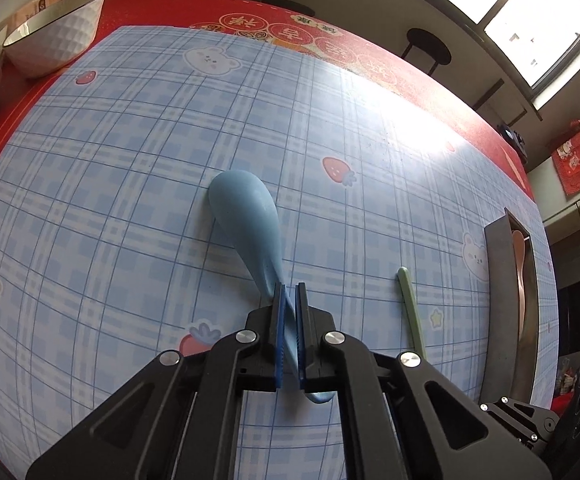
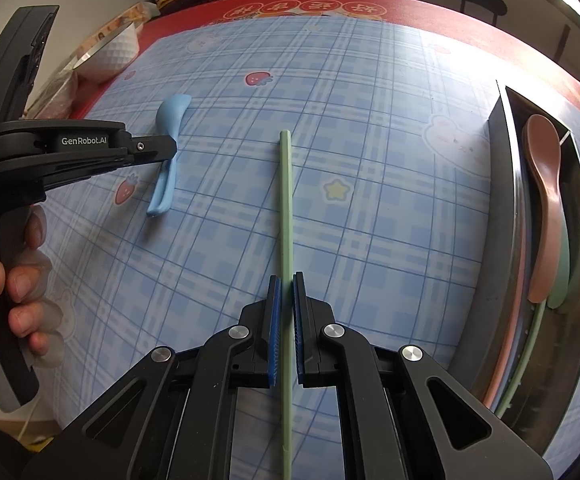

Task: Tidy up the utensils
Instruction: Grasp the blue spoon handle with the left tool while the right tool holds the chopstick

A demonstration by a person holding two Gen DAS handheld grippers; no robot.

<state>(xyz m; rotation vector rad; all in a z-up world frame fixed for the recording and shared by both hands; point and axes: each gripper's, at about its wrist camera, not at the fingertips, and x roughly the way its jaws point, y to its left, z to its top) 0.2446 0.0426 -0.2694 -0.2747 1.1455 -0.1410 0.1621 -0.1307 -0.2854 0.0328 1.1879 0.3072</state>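
My left gripper (image 1: pixel 289 292) is shut on the handle of a blue spoon (image 1: pixel 245 216), whose bowl points away over the blue checked mat. The right wrist view shows that spoon (image 2: pixel 169 152) held near its middle by the left gripper (image 2: pixel 169 148). My right gripper (image 2: pixel 286 284) is shut on a green chopstick (image 2: pixel 285 200) that runs straight ahead along the mat; it also shows in the left wrist view (image 1: pixel 410 308). A metal tray (image 2: pixel 506 184) at the right holds a pink spoon (image 2: pixel 546 184), a green spoon (image 2: pixel 560 280) under it, and pink and green chopsticks.
A white bowl (image 1: pixel 57 32) stands at the far left corner on the red tablecloth (image 1: pixel 193 8), beside plastic-wrapped items. The tray (image 1: pixel 498 280) lies at the mat's right edge. A black stool (image 1: pixel 428 46) stands beyond the table.
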